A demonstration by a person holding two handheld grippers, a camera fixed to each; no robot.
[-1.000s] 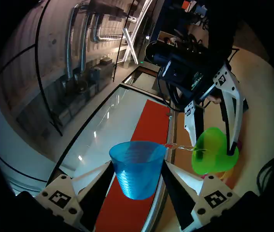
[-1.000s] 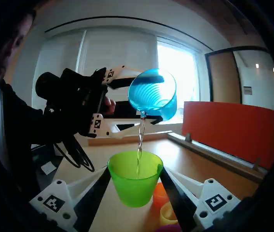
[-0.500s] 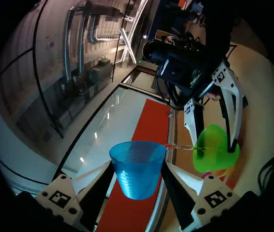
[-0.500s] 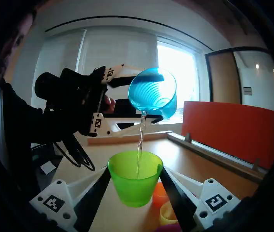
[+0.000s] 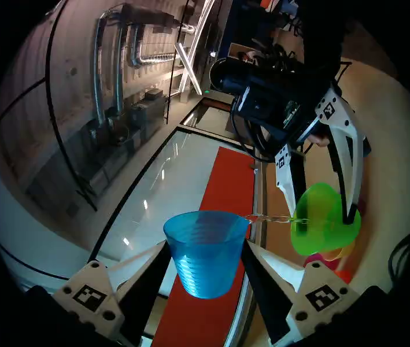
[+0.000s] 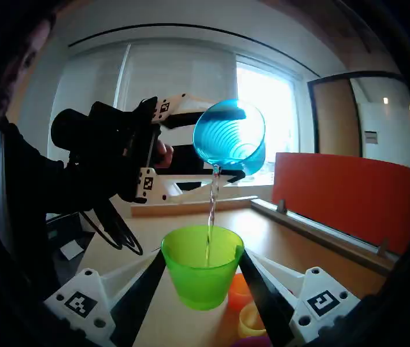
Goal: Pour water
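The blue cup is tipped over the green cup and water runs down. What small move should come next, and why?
Probably tip the blue cup in the left gripper slightly more. The water stream is thin and falls inside the upright green cup in the right gripper, so no sideways shift seems needed. The green cup's fill level is unclear.

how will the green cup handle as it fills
The green cup looks thin translucent plastic, so it likely flexes if the right gripper squeezes harder. The water streaming in probably makes it heavier; its narrower base may tip.
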